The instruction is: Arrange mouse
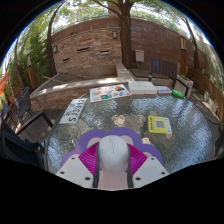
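A pale grey computer mouse (pixel 113 155) sits between my gripper's (pixel 113 160) two fingers, with the magenta pads (pixel 89 157) pressing on both its sides. I hold it above a purple mouse mat (pixel 110 136) that lies on the round glass table (pixel 180 140), just ahead of the fingers. The mouse hides the middle of the mat.
A yellow-green booklet (pixel 159 124) lies on the table right of the mat. A printed sheet (pixel 74 110) lies to the left and an open picture book (pixel 109 93) beyond. A green object (pixel 178 93) sits at the far right. Chairs and a brick wall (pixel 90 45) stand behind.
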Tool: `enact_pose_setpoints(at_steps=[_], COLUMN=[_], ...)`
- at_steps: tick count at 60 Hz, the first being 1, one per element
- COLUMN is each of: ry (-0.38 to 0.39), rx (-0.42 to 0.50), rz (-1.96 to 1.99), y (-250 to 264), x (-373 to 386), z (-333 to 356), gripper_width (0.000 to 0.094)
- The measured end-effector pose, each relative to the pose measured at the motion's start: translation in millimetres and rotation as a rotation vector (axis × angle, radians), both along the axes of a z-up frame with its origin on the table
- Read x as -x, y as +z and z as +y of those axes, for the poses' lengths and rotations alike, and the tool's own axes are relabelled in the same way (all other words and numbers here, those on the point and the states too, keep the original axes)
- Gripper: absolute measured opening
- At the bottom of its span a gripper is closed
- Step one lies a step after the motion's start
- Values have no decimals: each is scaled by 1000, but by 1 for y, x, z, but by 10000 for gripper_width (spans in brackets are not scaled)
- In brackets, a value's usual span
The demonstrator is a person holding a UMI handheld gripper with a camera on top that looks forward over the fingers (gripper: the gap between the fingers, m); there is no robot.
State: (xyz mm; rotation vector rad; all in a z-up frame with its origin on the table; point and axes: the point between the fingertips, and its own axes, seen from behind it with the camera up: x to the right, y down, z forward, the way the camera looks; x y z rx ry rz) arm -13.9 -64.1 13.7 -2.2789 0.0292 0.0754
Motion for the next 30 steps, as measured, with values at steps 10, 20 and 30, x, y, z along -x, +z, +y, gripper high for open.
enact_pose_setpoints(at_steps=[10, 20, 30], ry=[1, 4, 17], rx=[81, 24, -26], rz=[9, -39, -83], y=[-28, 26, 96], x=[10, 3, 11], z=[-15, -27, -63], gripper_width=[551, 841, 854])
